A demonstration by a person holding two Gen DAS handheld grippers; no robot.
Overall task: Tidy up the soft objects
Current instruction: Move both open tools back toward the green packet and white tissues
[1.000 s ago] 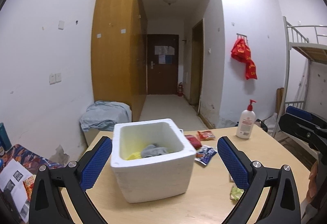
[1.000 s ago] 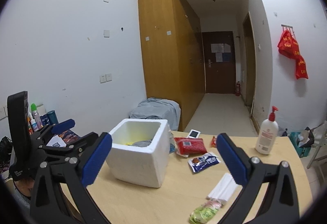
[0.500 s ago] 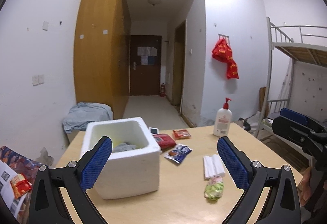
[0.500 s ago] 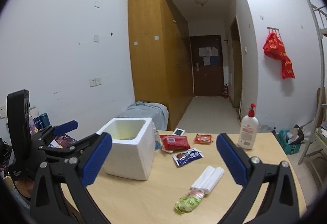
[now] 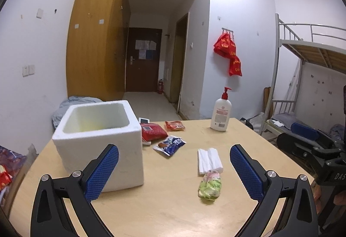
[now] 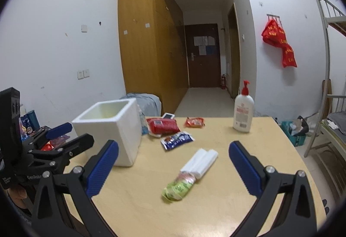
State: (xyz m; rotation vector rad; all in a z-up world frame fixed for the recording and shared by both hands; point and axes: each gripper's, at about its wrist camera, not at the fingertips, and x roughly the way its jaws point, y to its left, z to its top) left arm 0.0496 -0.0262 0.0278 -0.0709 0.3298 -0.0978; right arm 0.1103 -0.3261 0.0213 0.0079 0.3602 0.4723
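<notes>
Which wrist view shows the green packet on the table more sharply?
The left wrist view: the green packet is sharp there, with its crinkled wrapper readable, touching the white roll. In the right wrist view the packet is fully visible too, but blurred.

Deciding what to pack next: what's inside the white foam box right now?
Only the foam box upper inner walls show, pale with a yellowish tint low down. Its near wall hides the bottom in both views, so I cannot tell what it contains.

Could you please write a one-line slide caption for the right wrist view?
Open right tool above the table, facing green packet, white rolls and foam box.
</notes>
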